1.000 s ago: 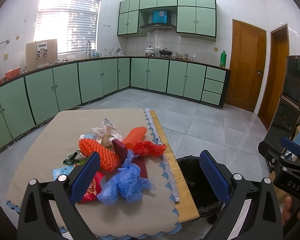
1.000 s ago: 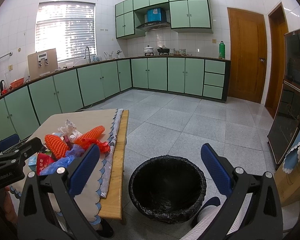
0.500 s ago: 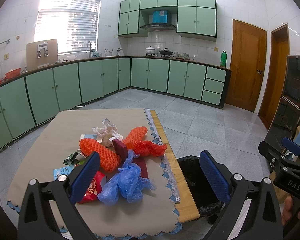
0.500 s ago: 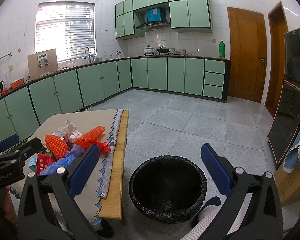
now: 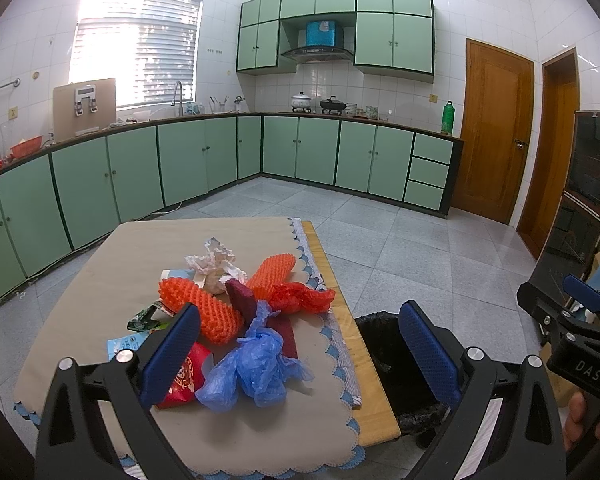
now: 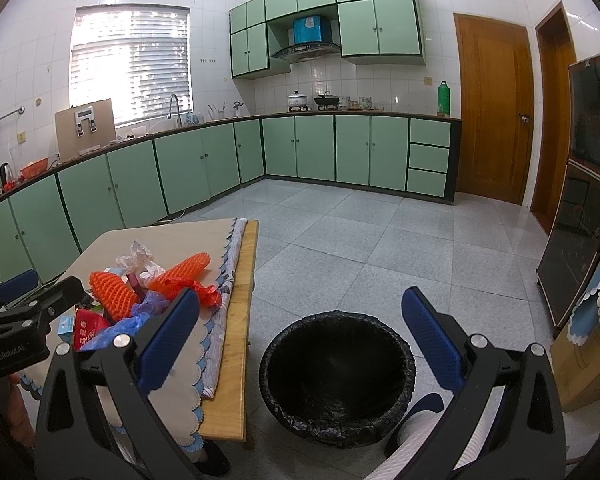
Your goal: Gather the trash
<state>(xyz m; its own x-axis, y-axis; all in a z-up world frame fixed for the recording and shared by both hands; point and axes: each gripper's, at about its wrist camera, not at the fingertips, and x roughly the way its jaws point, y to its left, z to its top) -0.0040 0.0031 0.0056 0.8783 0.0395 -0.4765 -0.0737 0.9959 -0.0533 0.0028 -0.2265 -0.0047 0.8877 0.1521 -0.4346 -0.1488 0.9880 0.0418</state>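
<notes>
A pile of trash lies on the table [image 5: 116,264]: a crumpled blue plastic bag [image 5: 256,364], orange foam nets [image 5: 200,308], a red plastic bag [image 5: 300,296], white crumpled paper [image 5: 214,258] and a red wrapper [image 5: 184,376]. My left gripper [image 5: 300,352] is open and empty above the near side of the pile. A bin lined with a black bag [image 6: 336,364] stands on the floor right of the table. My right gripper [image 6: 300,340] is open and empty above the bin. The pile also shows in the right wrist view [image 6: 120,292].
The table carries a beige scalloped cloth [image 5: 260,432] with a wooden edge [image 5: 376,408] on the right. Green cabinets [image 5: 180,164] line the far walls. A dark glass cabinet [image 6: 580,216] and a cardboard box [image 6: 580,364] stand at the right. Grey tiled floor [image 6: 360,248] lies beyond.
</notes>
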